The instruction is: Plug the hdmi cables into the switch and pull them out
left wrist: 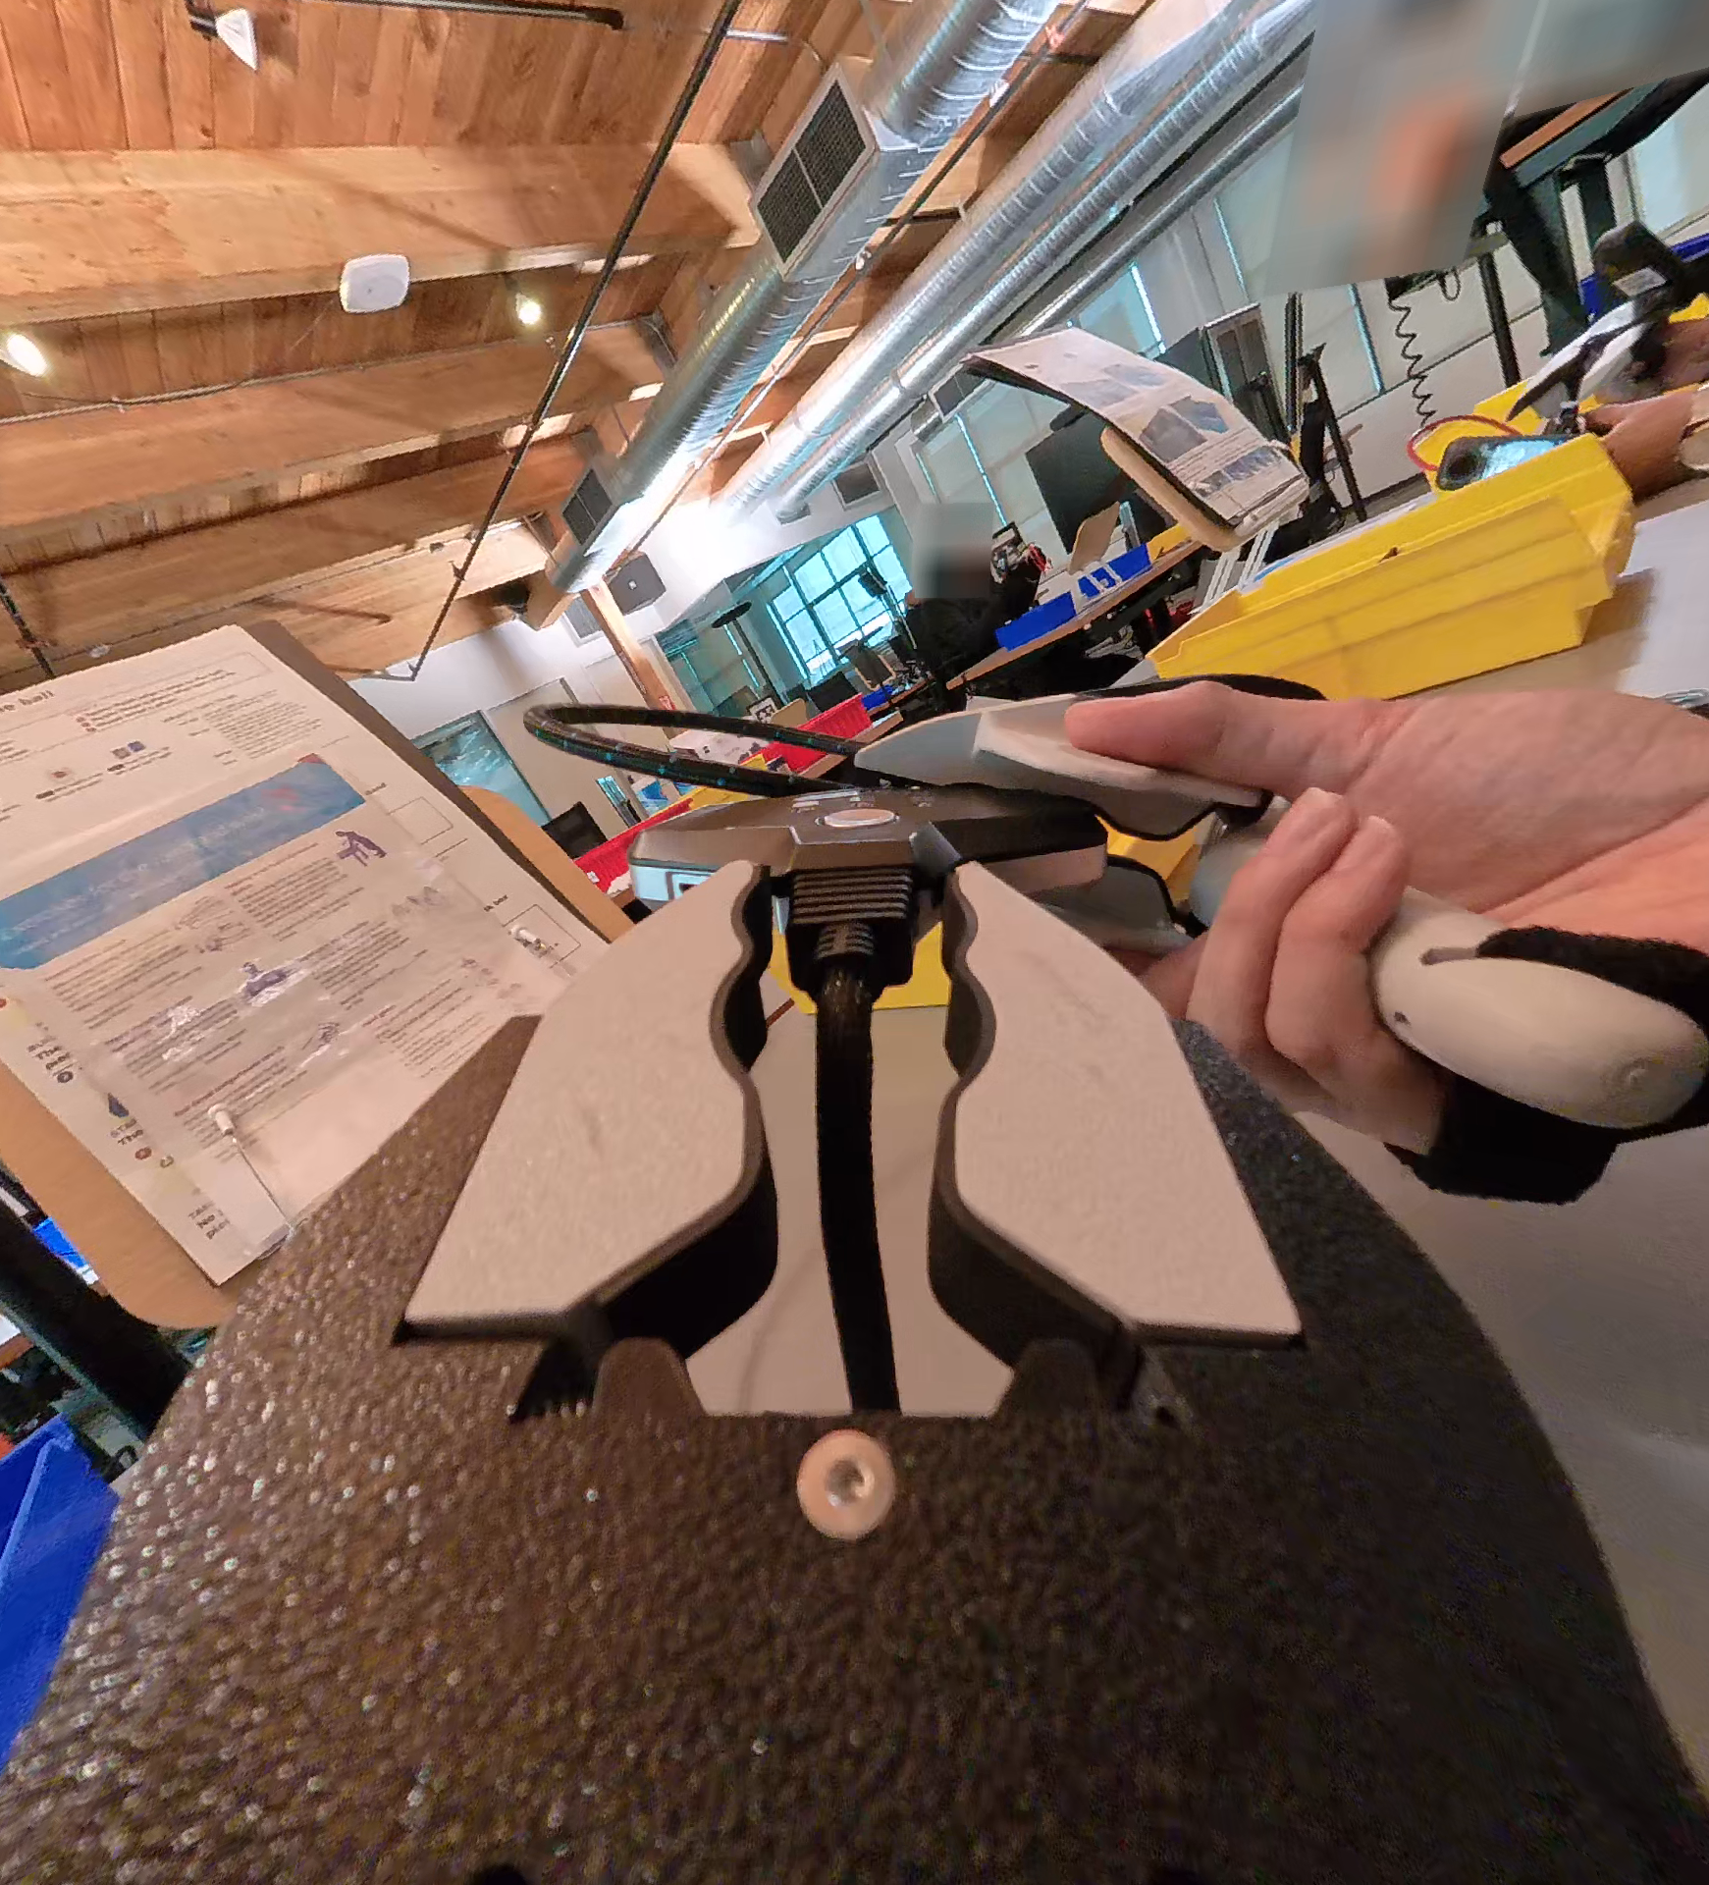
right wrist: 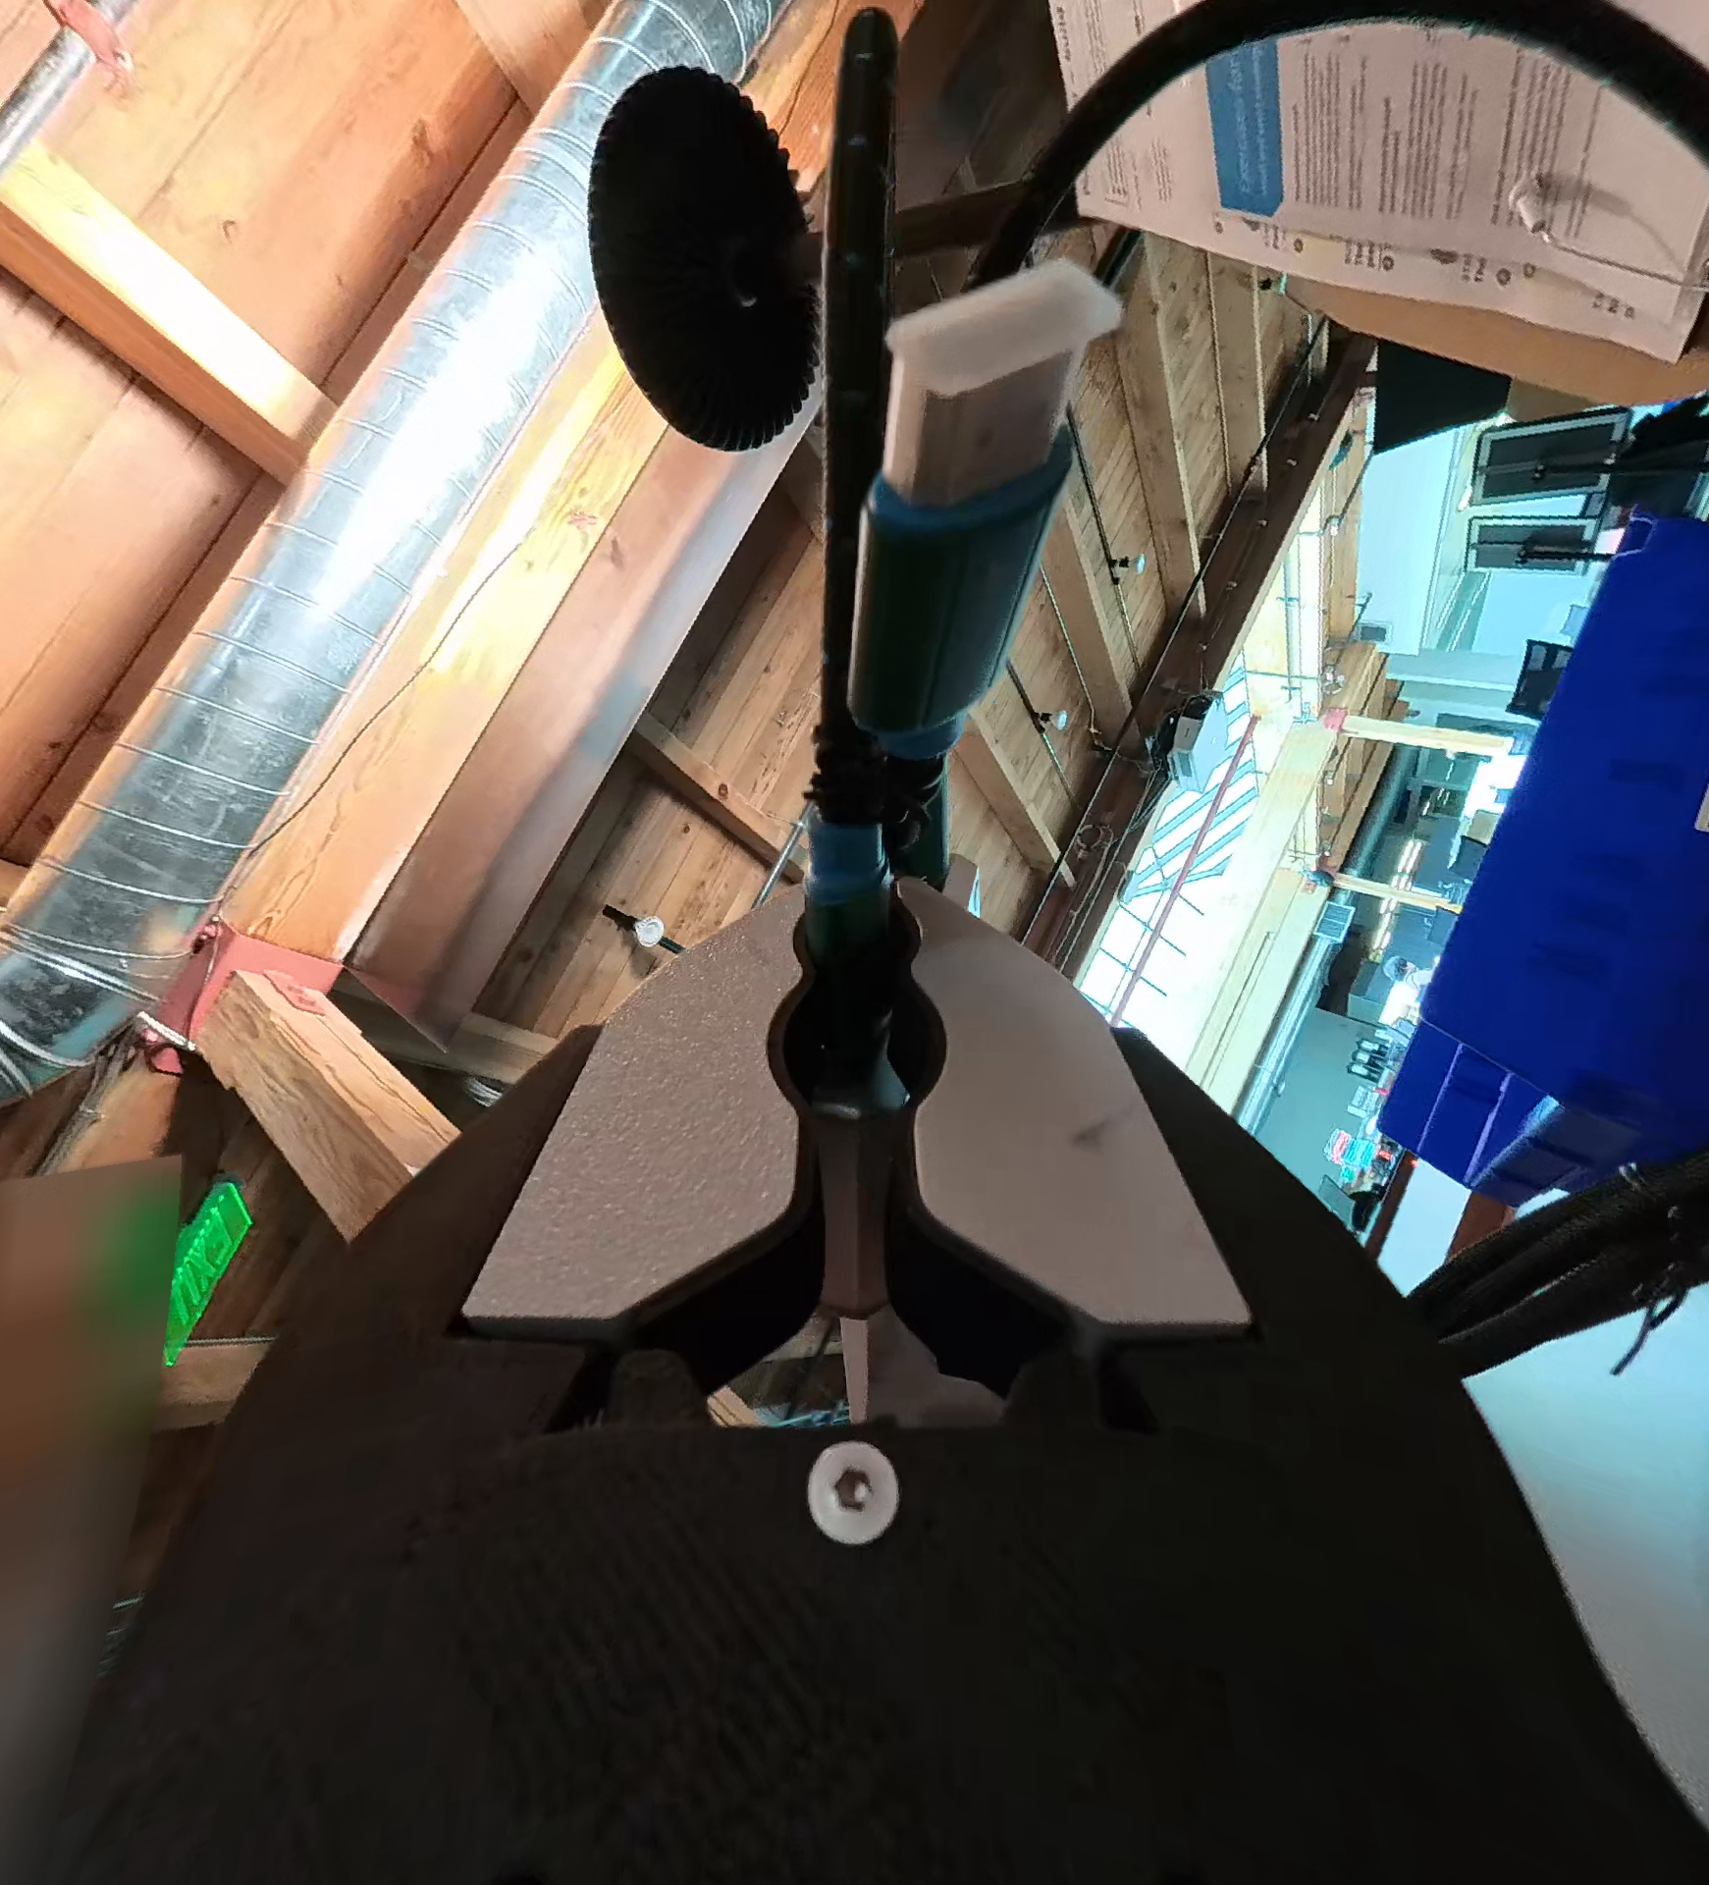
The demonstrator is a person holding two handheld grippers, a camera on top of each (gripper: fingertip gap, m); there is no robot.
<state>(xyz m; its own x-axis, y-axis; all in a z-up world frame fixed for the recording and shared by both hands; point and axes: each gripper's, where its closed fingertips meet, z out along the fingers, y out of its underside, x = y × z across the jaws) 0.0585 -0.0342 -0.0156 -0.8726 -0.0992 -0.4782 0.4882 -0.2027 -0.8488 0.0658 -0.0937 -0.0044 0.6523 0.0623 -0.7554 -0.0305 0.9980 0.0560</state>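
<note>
In the left wrist view my left gripper [left wrist: 852,887] is closed around a black ribbed HDMI plug [left wrist: 850,923] that sits in the near port of the dark grey switch [left wrist: 860,821]. The plug's black braided cable [left wrist: 855,1173] runs back between the fingers. My right gripper [left wrist: 1023,816] comes in from the right and clamps the switch from above and below. In the right wrist view this gripper [right wrist: 855,918] is shut on the switch's thin edge [right wrist: 855,1224]. A blue-banded cable [right wrist: 840,867] leaves the switch. A loose blue-grey plug with a white cap [right wrist: 962,571] hangs beyond it.
A person's hand [left wrist: 1441,816] holds the right gripper's handle. An instruction sheet on a board [left wrist: 167,918] stands at the left. Yellow bins [left wrist: 1390,592] lie at the back right and a blue bin [right wrist: 1625,867] is close by. Another person's hands [left wrist: 1666,408] work at the far right.
</note>
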